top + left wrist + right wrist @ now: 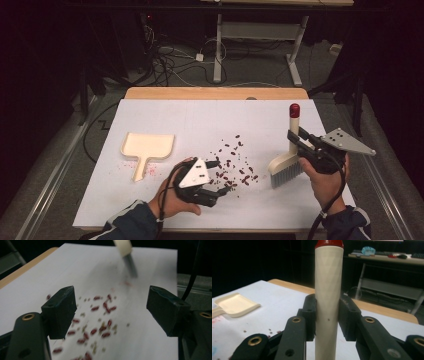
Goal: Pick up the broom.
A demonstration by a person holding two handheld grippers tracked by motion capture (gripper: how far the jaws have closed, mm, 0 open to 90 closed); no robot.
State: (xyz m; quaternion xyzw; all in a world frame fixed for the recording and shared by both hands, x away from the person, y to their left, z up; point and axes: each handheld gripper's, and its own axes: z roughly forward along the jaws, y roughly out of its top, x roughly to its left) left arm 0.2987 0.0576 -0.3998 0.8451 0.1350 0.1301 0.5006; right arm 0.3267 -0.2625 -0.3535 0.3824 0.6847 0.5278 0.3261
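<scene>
1. The white worktop [165,112] carries red beans [232,167] scattered at its middle.
2. The cream dustpan [147,146] lies flat at the left, nothing in it.
3. Right gripper [327,315]: fingers [348,315] pinch the brush [289,160] handle upright; the high view shows its bristles on the worktop right of the beans.
4. Left gripper [111,312]: fingers [61,311] spread wide, holding nothing, over the beans.

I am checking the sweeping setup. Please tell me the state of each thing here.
brush: held upright, bristles near the sheet
right claw: shut on the brush handle
left claw: open, nothing held, above the beans
dustpan: lying flat, free
red beans: scattered on the sheet
</scene>
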